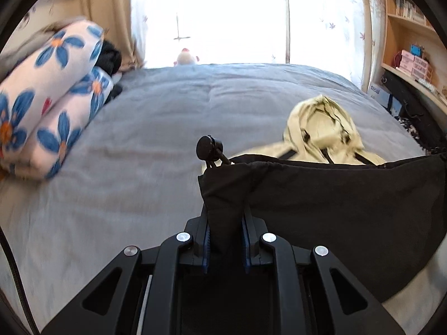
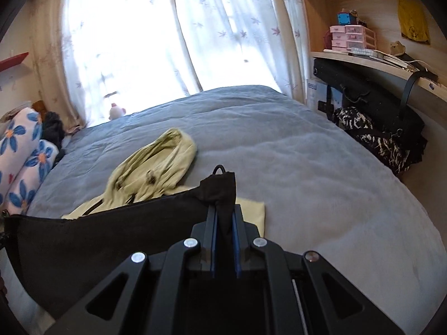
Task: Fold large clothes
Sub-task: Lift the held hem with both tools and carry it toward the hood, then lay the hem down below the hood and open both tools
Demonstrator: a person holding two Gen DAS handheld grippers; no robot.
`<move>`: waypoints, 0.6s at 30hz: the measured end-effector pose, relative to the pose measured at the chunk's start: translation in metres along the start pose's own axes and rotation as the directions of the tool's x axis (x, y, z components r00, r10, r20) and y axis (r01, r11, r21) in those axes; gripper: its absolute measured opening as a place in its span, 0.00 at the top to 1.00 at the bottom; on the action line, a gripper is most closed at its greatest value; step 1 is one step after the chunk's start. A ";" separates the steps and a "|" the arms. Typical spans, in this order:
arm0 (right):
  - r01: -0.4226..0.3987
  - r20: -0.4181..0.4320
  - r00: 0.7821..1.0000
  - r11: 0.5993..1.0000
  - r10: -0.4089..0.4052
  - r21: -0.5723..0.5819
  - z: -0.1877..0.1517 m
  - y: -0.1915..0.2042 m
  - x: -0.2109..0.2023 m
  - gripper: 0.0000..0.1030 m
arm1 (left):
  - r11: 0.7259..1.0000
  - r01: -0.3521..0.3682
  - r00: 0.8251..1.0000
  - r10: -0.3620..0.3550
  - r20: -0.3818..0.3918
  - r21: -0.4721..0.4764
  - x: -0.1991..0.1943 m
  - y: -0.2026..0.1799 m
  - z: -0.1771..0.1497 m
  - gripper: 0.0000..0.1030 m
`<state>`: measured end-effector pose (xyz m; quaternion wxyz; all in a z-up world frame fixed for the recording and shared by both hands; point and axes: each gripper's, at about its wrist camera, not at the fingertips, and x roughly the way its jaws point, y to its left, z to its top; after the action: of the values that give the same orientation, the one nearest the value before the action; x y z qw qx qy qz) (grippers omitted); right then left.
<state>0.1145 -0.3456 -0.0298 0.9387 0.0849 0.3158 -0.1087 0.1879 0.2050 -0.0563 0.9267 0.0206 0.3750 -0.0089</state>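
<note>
Black garment stretched between my two tongs above the grey bed.

The bed point(image 2: 293, 153), under its grey cover, fills most of both views, with the bright curtained window point(image 2: 145, 33) behind it. My black garment point(image 1: 349, 209) hangs over the near part of the bed as a wide dark span, its top edge taut from one corner to the other. A pale yellow-green hooded jacket point(image 2: 156, 167) lies crumpled on the cover just beyond it. A rolled blue-flowered quilt point(image 1: 53, 103) sits at the left edge. My left tongs point(image 1: 225, 223) pinch one bunched corner of the garment; a black cord toggle point(image 1: 208, 146) sticks up above it. My right tongs point(image 2: 225, 220) are pressed on the other corner.
</note>
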 end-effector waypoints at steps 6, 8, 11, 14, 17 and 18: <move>0.061 -0.051 0.997 0.997 -0.060 0.036 0.017 -0.002 0.075 0.92 | 1.000 -0.005 0.999 0.005 -0.038 -0.001 0.089 -0.014 0.046 0.85; 0.072 -0.081 0.994 0.996 -0.068 0.052 0.017 -0.004 0.104 0.92 | 1.000 -0.015 0.998 0.015 -0.058 -0.001 0.119 -0.018 0.049 0.85; 0.093 -0.122 0.989 0.994 -0.086 0.056 0.014 -0.001 0.137 0.91 | 0.999 -0.036 0.994 0.034 -0.105 -0.011 0.160 -0.023 0.047 0.84; 0.138 -0.159 0.978 0.990 -0.134 0.012 0.005 0.006 0.169 0.91 | 0.998 -0.061 0.989 0.058 -0.135 -0.018 0.189 -0.024 0.038 0.84; 0.170 -0.241 0.957 0.985 -0.163 0.010 -0.010 0.003 0.194 0.90 | 0.997 -0.081 0.982 0.077 -0.174 -0.017 0.212 -0.023 0.027 0.72; 0.181 -0.286 0.943 0.983 -0.168 0.019 -0.018 -0.002 0.203 0.86 | 0.995 -0.095 0.977 0.089 -0.194 -0.020 0.220 -0.020 0.023 0.63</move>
<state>0.2618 -0.3741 -0.1681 0.8683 0.0926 0.4508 -0.1851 0.3616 0.1838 -0.1934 0.8856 0.0250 0.4620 0.0415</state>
